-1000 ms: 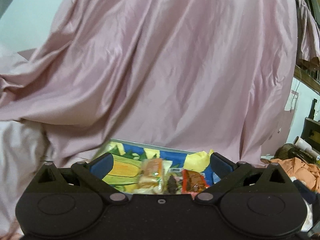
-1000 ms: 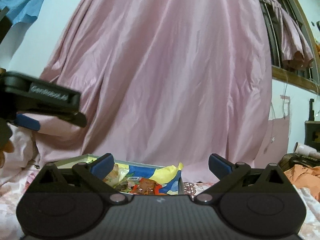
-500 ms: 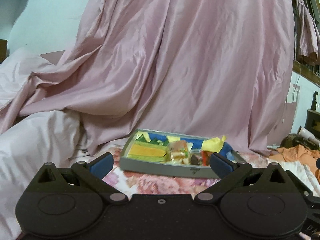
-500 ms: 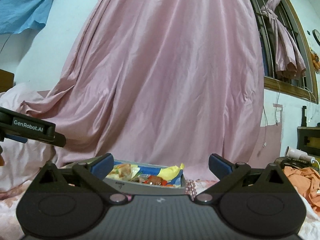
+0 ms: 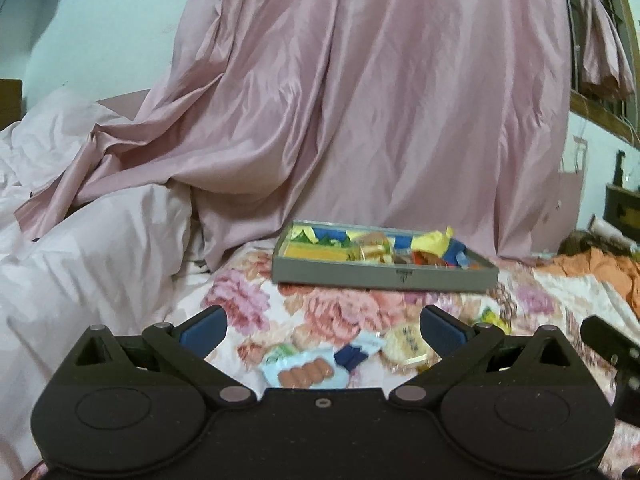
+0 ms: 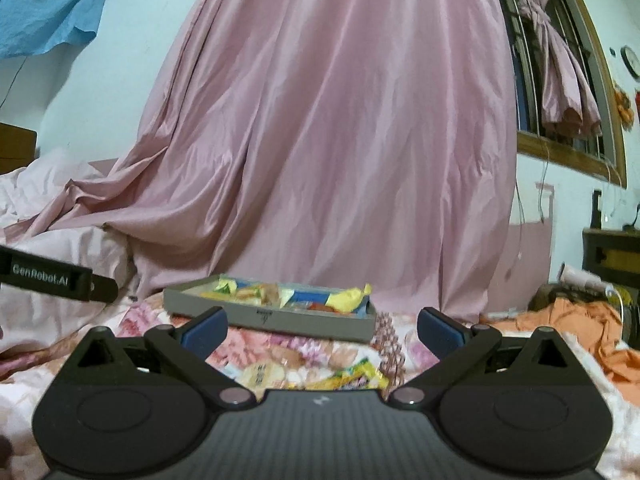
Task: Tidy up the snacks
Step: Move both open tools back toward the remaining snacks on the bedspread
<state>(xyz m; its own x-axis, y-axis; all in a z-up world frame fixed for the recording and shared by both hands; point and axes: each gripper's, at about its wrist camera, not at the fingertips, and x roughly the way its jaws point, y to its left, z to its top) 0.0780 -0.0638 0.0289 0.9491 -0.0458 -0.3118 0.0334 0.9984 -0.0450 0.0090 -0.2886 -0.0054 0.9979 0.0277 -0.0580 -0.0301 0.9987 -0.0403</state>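
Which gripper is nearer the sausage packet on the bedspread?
Left. The left gripper hangs open right over the sausage packet; the right gripper, also open, is off to its right, over other snacks.

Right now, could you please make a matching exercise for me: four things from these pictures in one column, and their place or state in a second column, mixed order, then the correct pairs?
Things:
1. grey tray
2. sausage packet
3. orange cloth
4. left gripper

Places or states:
A. lies loose on the floral bedspread, nearer than the tray
B. open, holding nothing
C. sits in front of the pink curtain, with snacks inside
D. crumpled at the far right of the bed

Pairs: 1-C, 2-A, 3-D, 4-B
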